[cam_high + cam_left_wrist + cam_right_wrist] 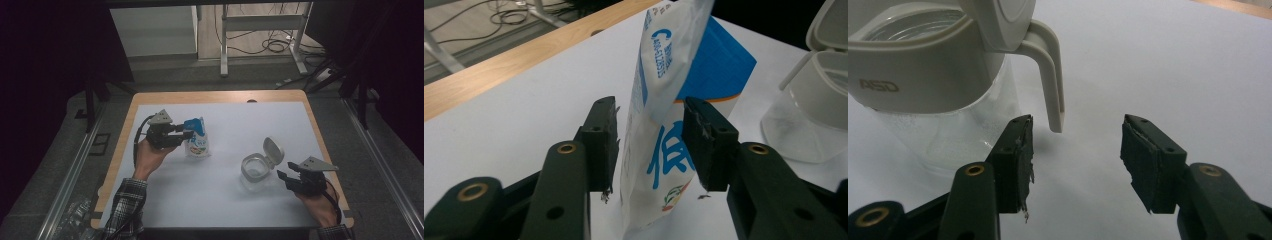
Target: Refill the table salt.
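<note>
Left gripper point(186, 134) is straddling the upright pouch point(659, 150) mid-worktop point(230, 205), jaws standing either side, not pressing yet. Pouch's long axis is running vertical. Right gripper point(1075, 150) is sitting open just beside the lidded jar point(938, 85), handle nearest.

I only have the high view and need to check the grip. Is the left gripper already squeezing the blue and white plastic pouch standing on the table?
Observer: Not yet. The blue and white plastic pouch stands between the left gripper jaws, with a slim gap at one pad.
Operator: And the right gripper?
Observer: The right gripper is open with nothing between its jaws; the beige handle of the clear jug hangs just ahead.
</note>
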{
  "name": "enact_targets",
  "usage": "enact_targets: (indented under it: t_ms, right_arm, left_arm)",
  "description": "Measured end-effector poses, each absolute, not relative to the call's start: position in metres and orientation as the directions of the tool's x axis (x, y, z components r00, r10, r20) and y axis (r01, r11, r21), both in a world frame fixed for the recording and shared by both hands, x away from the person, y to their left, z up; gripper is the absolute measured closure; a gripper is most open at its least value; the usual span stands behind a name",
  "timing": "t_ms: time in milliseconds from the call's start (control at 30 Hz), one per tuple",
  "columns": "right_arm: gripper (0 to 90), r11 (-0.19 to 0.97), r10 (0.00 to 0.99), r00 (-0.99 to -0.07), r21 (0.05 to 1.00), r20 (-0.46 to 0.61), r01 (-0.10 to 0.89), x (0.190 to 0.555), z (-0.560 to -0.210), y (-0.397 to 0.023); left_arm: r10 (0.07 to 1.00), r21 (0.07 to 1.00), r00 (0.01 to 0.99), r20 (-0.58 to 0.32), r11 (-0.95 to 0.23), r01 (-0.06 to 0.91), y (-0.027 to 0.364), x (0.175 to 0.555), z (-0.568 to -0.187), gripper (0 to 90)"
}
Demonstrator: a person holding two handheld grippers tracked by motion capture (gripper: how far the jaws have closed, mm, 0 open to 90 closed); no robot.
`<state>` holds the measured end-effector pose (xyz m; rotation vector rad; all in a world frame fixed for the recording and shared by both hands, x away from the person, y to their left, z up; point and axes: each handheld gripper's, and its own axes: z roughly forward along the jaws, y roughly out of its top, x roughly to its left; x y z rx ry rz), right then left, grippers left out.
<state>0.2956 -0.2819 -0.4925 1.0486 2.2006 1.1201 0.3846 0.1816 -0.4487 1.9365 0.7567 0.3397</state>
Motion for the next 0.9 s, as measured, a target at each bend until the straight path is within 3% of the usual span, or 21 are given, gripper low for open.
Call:
enact_targets:
  t_ms: [200,533,900]
  right_arm:
    - [46.3,0.382,0.795,-0.604,0.822,-0.059,0.422,0.2955,-0.4924,-0.2827]
    - [46.2,0.381,0.797,-0.601,0.825,-0.063,0.418,0.2952,-0.4918,-0.284]
    - [46.4,0.366,0.798,-0.601,0.829,-0.046,0.423,0.2949,-0.4911,-0.2864]
  left_arm:
    - [0.613,0.886,0.786,-0.077,-0.32,0.336,0.1808,0.3898,-0.4523,66.5]
    - [0.598,0.893,0.8,-0.047,-0.334,0.302,0.179,0.3886,-0.4556,88.1]
    - [0.594,0.899,0.801,-0.079,-0.304,0.314,0.181,0.3823,-0.4565,89.5]
